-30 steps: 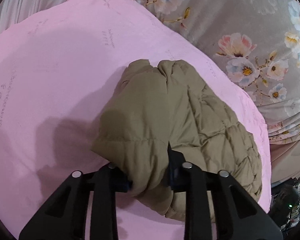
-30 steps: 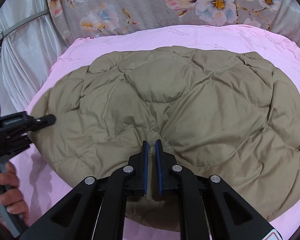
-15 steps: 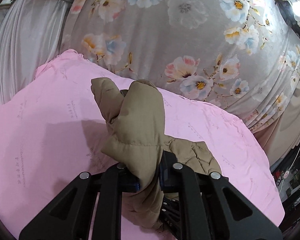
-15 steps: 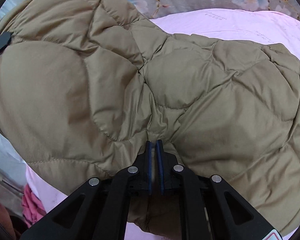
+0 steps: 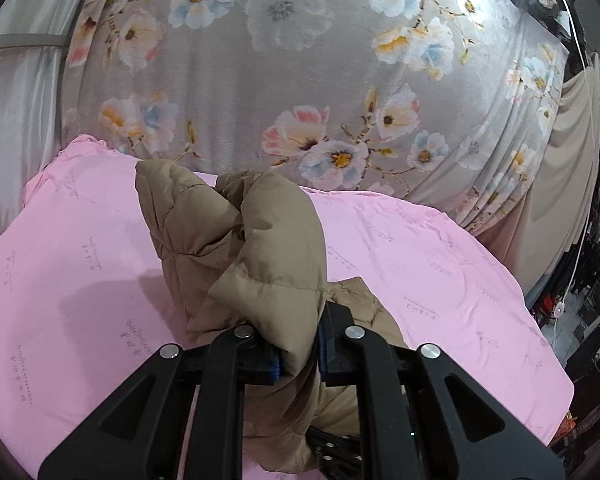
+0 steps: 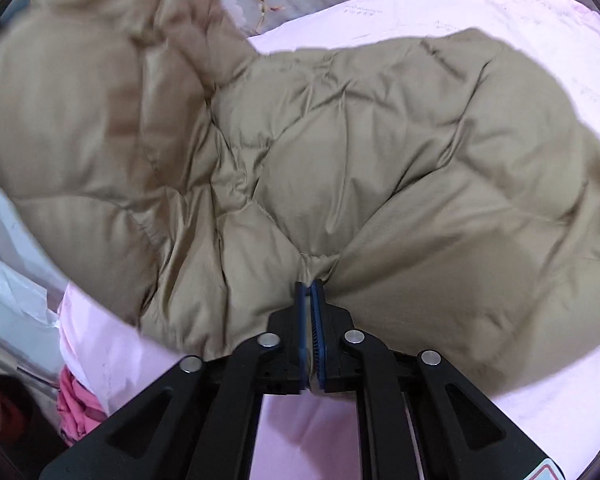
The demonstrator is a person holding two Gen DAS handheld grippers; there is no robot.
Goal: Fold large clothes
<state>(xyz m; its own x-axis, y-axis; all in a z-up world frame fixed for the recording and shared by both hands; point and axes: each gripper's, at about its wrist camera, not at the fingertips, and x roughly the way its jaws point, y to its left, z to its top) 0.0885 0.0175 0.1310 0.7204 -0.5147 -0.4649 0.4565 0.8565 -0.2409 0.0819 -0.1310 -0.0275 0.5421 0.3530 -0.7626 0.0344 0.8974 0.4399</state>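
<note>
A tan quilted puffer jacket (image 6: 360, 168) lies on the pink sheet (image 6: 540, 420) and fills most of the right wrist view. Its left part is raised off the bed and blurred. My right gripper (image 6: 310, 292) is shut on the jacket's near edge, with fabric pinched between the blue pads. In the left wrist view my left gripper (image 5: 298, 344) is shut on a thick fold of the jacket (image 5: 268, 248), held up above the pink sheet (image 5: 80, 260). The fold bulges over the fingers and hides the pads.
A grey floral curtain (image 5: 300, 60) hangs behind the bed, with a pale drape (image 5: 16, 100) at the left. Dark room clutter (image 5: 592, 280) lies beyond the bed's right edge. A bright pink cloth bundle (image 6: 74, 404) sits below the bed's left corner.
My left gripper has risen with its fold of jacket, so the curtain now fills its view. In the right view the jacket's left side has lifted and swung over; the right gripper keeps its pinch.
</note>
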